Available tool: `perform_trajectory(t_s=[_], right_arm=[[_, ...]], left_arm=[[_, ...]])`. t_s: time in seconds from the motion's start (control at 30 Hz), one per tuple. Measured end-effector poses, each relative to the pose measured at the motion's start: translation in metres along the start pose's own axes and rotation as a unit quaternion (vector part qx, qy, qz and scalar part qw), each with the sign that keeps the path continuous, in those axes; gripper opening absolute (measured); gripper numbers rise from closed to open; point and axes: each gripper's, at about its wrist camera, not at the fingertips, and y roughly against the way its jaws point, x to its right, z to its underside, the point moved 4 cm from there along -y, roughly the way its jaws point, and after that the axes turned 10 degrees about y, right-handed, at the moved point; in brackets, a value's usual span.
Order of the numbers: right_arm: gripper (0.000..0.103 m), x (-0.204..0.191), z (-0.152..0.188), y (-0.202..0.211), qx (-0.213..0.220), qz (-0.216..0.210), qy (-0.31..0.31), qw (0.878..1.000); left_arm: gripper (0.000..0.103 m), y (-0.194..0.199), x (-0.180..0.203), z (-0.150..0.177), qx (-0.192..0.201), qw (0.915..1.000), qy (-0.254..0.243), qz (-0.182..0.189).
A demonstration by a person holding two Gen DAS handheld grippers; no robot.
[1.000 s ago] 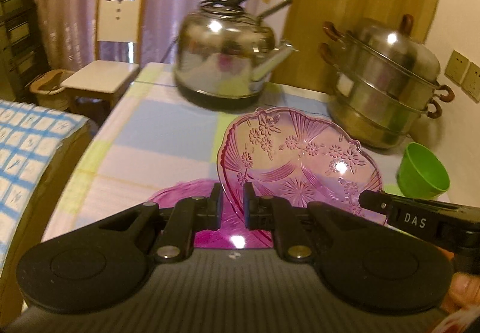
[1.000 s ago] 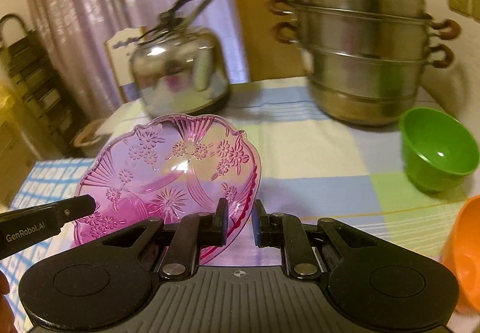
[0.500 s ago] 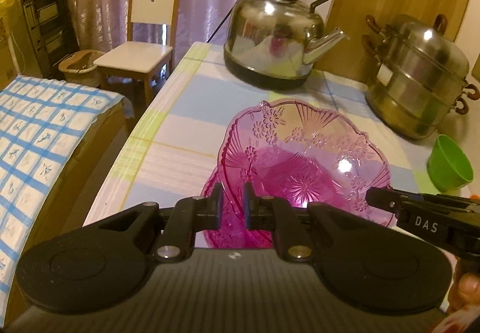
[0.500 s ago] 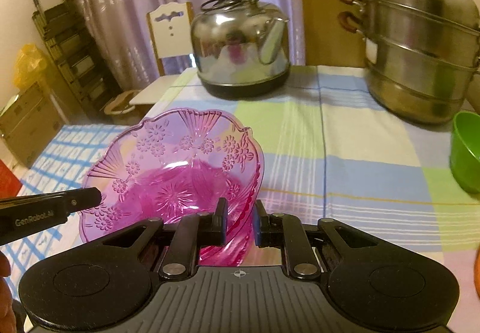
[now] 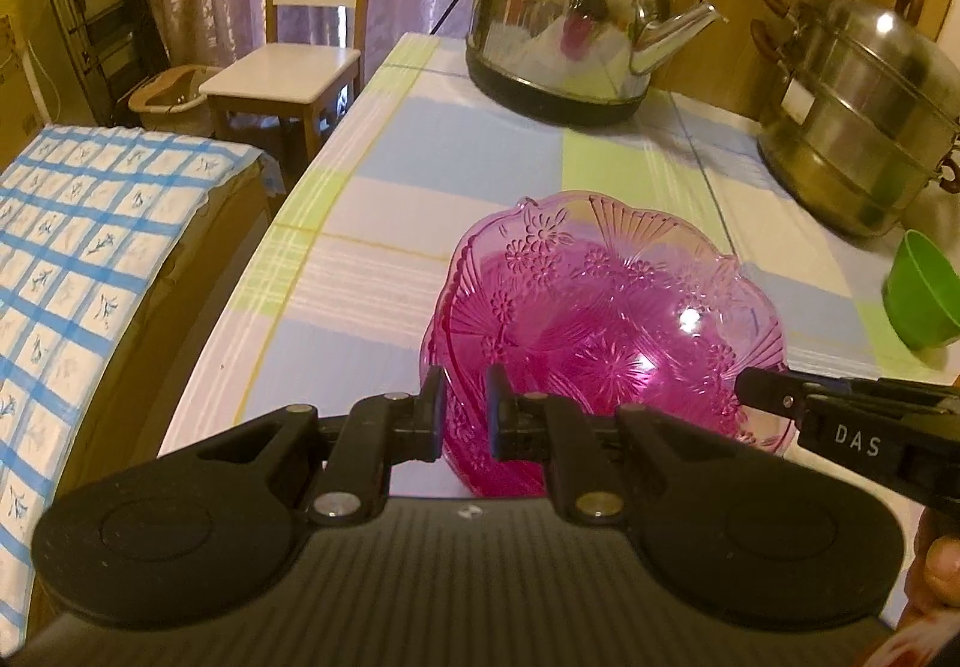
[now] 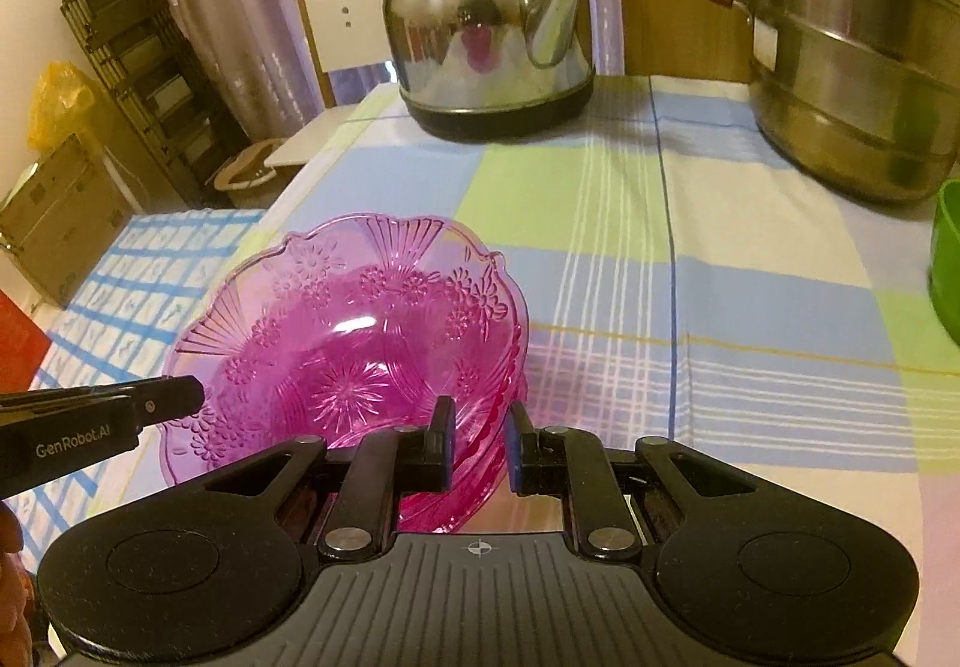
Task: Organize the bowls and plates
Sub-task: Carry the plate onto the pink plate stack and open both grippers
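A pink see-through dish point(image 5: 606, 319) with a flower pattern lies nearly level over the checked tablecloth point(image 5: 456, 156), held at two opposite sides. My left gripper point(image 5: 465, 415) is shut on its near left rim. My right gripper point(image 6: 480, 439) is shut on the right rim of the same dish point(image 6: 336, 343). A second pink dish point(image 6: 462, 505) shows directly beneath it, their rims close together; I cannot tell whether they touch. In the left wrist view the right gripper's fingers point(image 5: 774, 397) reach in from the right. In the right wrist view the left gripper's fingers point(image 6: 162, 400) come in from the left.
A steel kettle point(image 5: 570, 6) stands at the back of the table, and a stacked steel steamer pot point(image 5: 864, 96) at the back right. A green bowl point(image 5: 921, 295) sits right of the dishes. Off the table's left edge are a chair point(image 5: 300, 36) and a blue-checked cloth point(image 5: 90, 247).
The pink dish has tipped from steeply tilted to nearly level and come down over the lower pink dish. Both grippers moved down with it and stayed shut.
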Motion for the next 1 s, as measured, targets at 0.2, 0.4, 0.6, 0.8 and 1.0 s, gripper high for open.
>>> perform_trajectory(t_s=[0.2,0.4,0.6,0.8,1.0], right_arm=[[0.017,-0.003,0.0,-0.002,-0.003,-0.001,0.005,1.0],[0.017,-0.004,0.001,-0.006,-0.01,-0.001,0.009,1.0],[0.017,-0.004,0.0,-0.006,-0.01,-0.001,0.009,1.0],[0.017,-0.004,0.001,-0.006,-0.01,-0.002,0.009,1.0],[0.028,-0.004,0.001,-0.006,-0.012,-0.007,0.005,1.0]], left_arm=[[0.012,-0.003,-0.001,0.001,-0.004,1.0,0.001,-0.005],[0.012,-0.006,0.0,0.001,-0.008,0.9999,0.001,-0.008],[0.012,-0.008,0.0,0.001,-0.008,0.9999,0.004,-0.008],[0.012,-0.009,0.001,0.0,-0.008,0.9999,0.005,-0.008],[0.021,-0.013,-0.001,0.0,-0.015,0.9996,0.011,-0.022]])
